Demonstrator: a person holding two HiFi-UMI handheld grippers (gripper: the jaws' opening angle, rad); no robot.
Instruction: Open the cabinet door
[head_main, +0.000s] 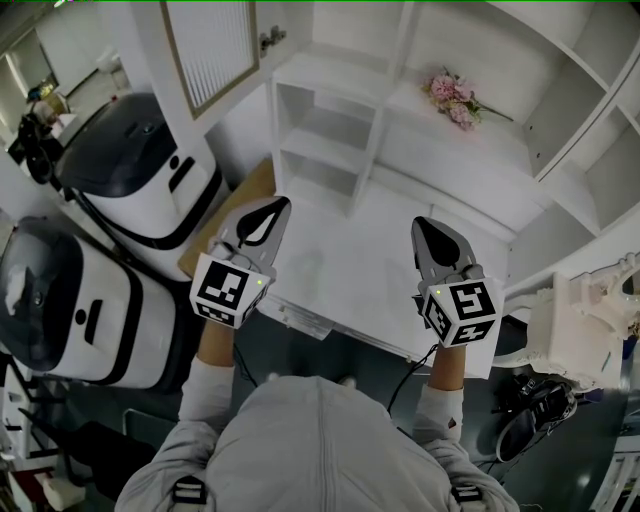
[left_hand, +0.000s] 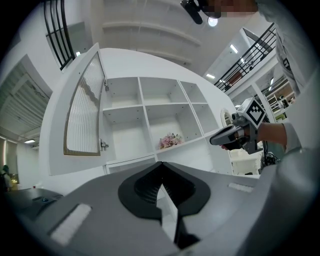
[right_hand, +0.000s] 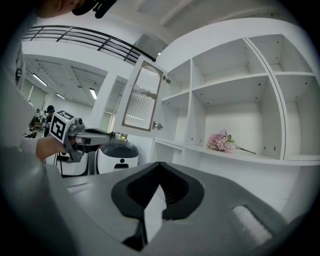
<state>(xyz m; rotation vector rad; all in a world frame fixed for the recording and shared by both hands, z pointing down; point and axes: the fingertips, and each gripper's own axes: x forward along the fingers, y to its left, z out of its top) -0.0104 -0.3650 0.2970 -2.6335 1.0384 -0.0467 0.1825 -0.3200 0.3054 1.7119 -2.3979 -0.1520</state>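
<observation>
Two white machines are sitting at the far left. Next to them the cabinet door is hanging wide open, swung left off the white cabinet. The left gripper is pointing at the shelves, its jaws pressed together on nothing. The right gripper, well apart from it, is likewise closed and empty. Pink flowers are lying on a shelf.
</observation>
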